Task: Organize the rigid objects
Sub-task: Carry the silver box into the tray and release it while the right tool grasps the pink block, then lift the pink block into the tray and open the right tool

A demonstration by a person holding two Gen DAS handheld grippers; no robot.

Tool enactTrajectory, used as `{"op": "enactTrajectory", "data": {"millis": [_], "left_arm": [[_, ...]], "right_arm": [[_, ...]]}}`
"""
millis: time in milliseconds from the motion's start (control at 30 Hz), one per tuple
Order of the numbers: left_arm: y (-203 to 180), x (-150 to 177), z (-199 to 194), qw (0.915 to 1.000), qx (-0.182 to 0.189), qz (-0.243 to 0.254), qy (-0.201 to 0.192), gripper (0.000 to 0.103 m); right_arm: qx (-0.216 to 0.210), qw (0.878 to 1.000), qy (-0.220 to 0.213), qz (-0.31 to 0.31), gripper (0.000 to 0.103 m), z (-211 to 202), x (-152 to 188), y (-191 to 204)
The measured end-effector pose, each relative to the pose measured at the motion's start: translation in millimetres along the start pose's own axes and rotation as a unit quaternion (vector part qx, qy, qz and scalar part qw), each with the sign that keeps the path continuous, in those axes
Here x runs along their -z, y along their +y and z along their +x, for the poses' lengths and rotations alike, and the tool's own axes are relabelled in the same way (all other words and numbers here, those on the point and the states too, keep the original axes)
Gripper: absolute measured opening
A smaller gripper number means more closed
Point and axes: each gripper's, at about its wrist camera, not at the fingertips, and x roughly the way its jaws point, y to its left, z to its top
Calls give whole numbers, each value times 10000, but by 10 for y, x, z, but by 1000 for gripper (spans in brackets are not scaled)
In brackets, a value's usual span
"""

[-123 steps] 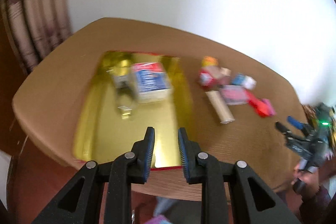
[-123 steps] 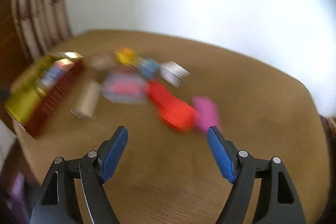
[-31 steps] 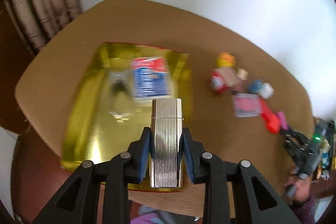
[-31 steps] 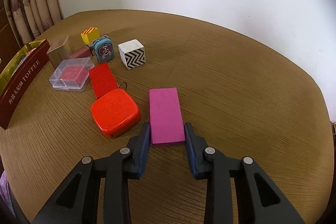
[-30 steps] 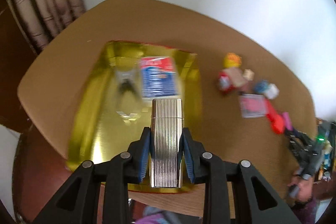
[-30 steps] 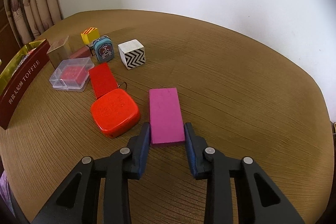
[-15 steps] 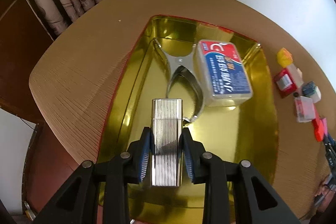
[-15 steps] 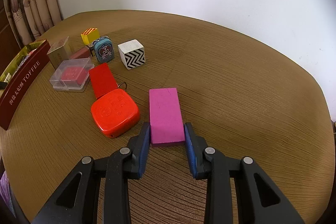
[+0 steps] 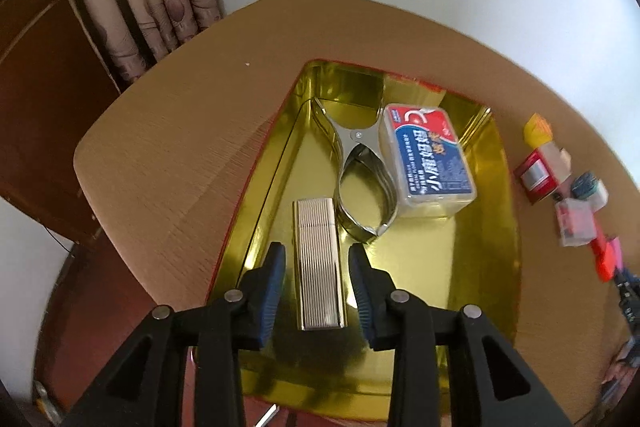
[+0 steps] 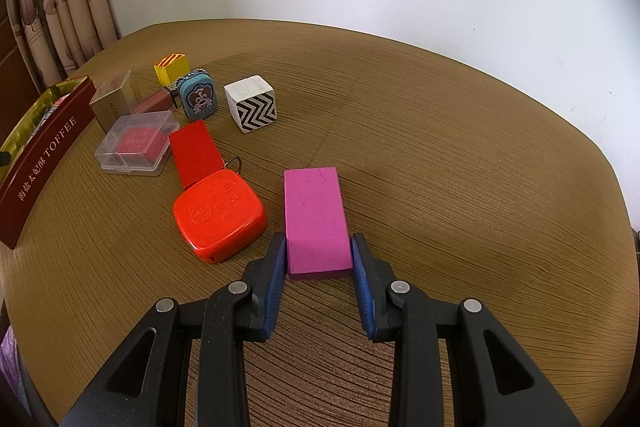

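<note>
In the left wrist view a ribbed silver case lies flat on the floor of the gold tray. My left gripper straddles its near end. Its jaws are opening, and a gap shows on each side of the case. Beyond it in the tray lie a metal clip and a clear box with a blue and red label. In the right wrist view my right gripper is shut on the near end of a magenta block, which rests on the wooden table.
Left of the magenta block lie a red square case, a red flat block and a clear case. Farther back stand a zigzag cube, a blue tin, a yellow block and a gold box. The dark red toffee tin wall is at the far left.
My left gripper came down over the tray with the silver case, and its jaws have parted off the case, which now lies in the tray. The right gripper and magenta block have not moved.
</note>
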Motion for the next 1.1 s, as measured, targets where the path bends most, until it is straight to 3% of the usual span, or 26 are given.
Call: {"op": "enactTrajectory", "data": {"millis": [233, 500, 733, 933, 1100], "left_arm": [[59, 248, -290, 9995, 268, -69, -154, 34], [188, 473, -572, 9974, -27, 113, -708, 35], [425, 543, -478, 9979, -76, -89, -635, 35], [550, 545, -492, 9970, 104, -311, -699, 36], [554, 552, -599, 9951, 70, -269, -945, 36]], "right_arm": [[-47, 9997, 225, 112, 28, 0, -74, -42], [-245, 9965, 446, 659, 27, -146, -54, -140], [-642, 9900, 350, 1210, 27, -535, -42, -222], [-1188, 9836, 140, 1348, 27, -858, -306, 33], [-1866, 9752, -11, 1191, 27, -992, -729, 631]]}}
